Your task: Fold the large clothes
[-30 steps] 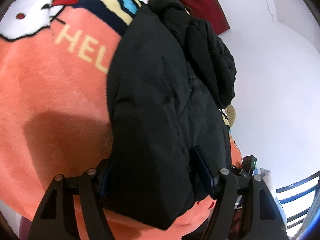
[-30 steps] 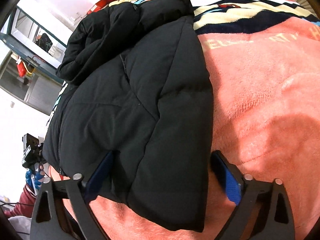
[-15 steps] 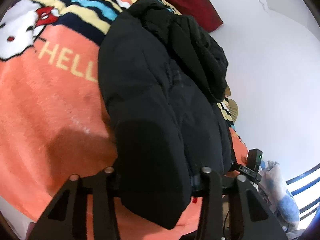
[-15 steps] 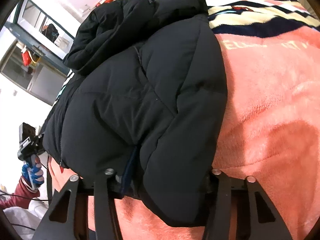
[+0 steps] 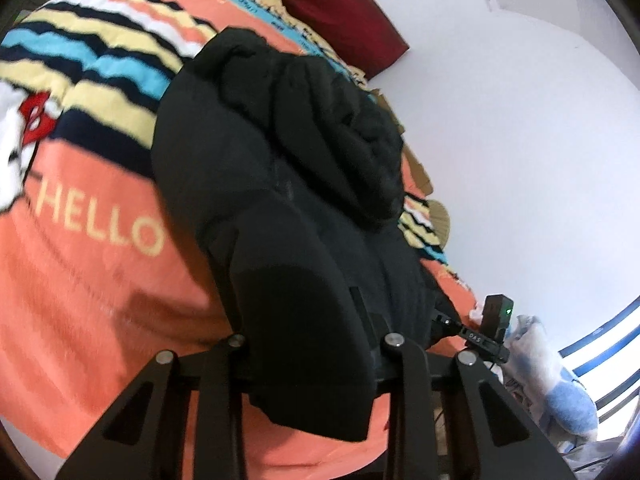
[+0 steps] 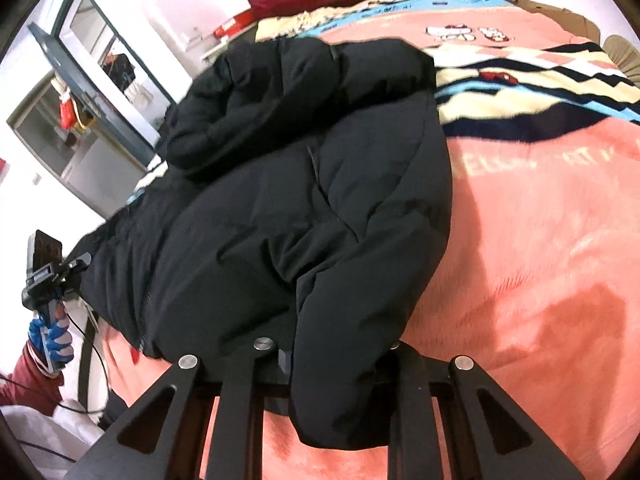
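Note:
A black puffer jacket (image 5: pixel 280 184) lies lengthwise on a bed, hood at the far end. Its near hem hangs bunched between the fingers of my left gripper (image 5: pixel 312 344), whose jaws are closing and pinch the fabric. In the right wrist view the same jacket (image 6: pixel 320 200) has its other near corner lifted. My right gripper (image 6: pixel 332 352) has its jaws closing tight on that corner. The fingertips of both grippers are hidden in the fabric.
Under the jacket is an orange "HELLO" blanket (image 5: pixel 80 280) with stripes. A dark red pillow (image 5: pixel 332 12) lies at the head of the bed, by a white wall (image 5: pixel 520 160). A gloved hand (image 6: pixel 50 332) shows at the left, near a glass-door cabinet (image 6: pixel 80 80).
Both grippers went from wide open around the jacket's near hem to clamped on it. They rose, and the hem has bunched up off the blanket.

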A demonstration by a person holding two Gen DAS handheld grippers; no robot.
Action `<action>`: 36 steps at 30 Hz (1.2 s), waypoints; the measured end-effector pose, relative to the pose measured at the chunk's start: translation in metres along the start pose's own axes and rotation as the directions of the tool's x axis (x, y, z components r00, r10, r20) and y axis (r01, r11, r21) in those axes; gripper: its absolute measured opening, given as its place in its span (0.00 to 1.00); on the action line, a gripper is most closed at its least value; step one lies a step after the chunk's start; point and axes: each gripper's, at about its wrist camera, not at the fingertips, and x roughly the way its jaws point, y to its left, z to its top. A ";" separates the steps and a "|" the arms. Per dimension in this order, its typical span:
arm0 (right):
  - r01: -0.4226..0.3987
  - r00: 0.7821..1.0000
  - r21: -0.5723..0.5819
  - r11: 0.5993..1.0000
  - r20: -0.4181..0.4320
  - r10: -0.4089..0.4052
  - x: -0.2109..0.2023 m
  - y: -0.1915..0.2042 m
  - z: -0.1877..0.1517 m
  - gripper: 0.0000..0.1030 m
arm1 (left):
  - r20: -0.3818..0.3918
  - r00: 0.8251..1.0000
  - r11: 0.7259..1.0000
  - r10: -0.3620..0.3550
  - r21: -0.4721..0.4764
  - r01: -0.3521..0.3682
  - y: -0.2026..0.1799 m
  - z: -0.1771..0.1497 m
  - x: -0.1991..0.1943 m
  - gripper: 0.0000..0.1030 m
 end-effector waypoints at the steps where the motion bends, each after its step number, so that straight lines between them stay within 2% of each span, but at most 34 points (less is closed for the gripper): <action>1: -0.012 1.000 0.008 1.000 0.014 0.012 -0.004 -0.001 0.004 0.18 | 0.009 1.000 1.000 -0.013 0.002 0.013 -0.002 0.004 -0.002 0.27; 8: -0.115 0.989 0.064 0.991 0.096 0.108 -0.022 -0.007 0.036 0.18 | 0.104 0.986 0.987 -0.131 -0.076 0.139 0.004 0.036 -0.017 0.27; 15: -0.287 0.944 0.173 0.942 0.215 0.249 -0.035 -0.020 0.083 0.18 | 0.150 0.971 0.971 -0.188 -0.119 0.207 0.002 0.079 -0.020 0.27; 19: -0.306 0.936 0.185 0.934 0.238 0.260 -0.030 -0.016 0.113 0.18 | 0.173 0.964 0.964 -0.203 -0.136 0.227 0.001 0.107 -0.014 0.27; 26: -0.306 0.930 0.229 0.924 0.278 0.239 -0.016 -0.011 0.162 0.18 | 0.193 0.967 0.964 -0.168 -0.175 0.202 0.001 0.156 -0.005 0.28; 30: -0.365 0.910 0.311 0.877 0.317 0.266 0.001 -0.024 0.181 0.19 | 0.204 0.966 0.955 -0.159 -0.216 0.202 0.009 0.184 0.006 0.28; 33: -0.421 0.890 0.405 0.811 0.357 0.284 0.020 -0.039 0.196 0.19 | 0.202 0.967 0.942 -0.153 -0.267 0.205 0.019 0.207 0.020 0.29; 36: -0.415 0.894 0.464 0.783 0.366 0.257 0.037 -0.047 0.212 0.20 | 0.186 0.972 0.931 -0.145 -0.305 0.198 0.029 0.233 0.038 0.30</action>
